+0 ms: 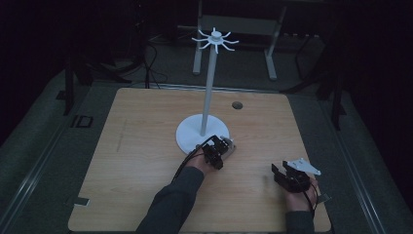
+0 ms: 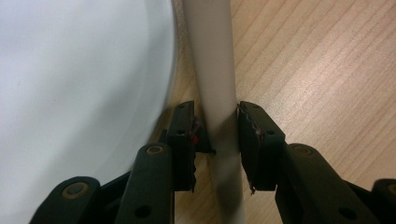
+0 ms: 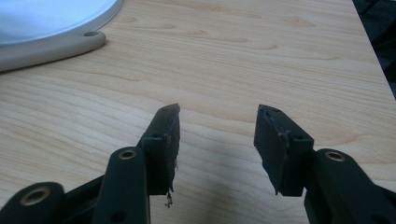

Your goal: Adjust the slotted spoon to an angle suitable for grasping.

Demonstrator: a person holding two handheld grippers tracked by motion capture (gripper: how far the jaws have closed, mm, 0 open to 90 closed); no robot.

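Stand [image 1: 203, 130] — white disc base, pale grey pole, white spoked top. Table [image 1: 146, 146] — light wood, fine straight grain, one dark round hole. Left gripper [image 2: 216, 140] and right gripper [image 3: 217, 140]: black jaws, brass-coloured pins. Sleeve [image 1: 170, 204]: dark grey.

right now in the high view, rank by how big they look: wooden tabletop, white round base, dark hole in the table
1. wooden tabletop
2. white round base
3. dark hole
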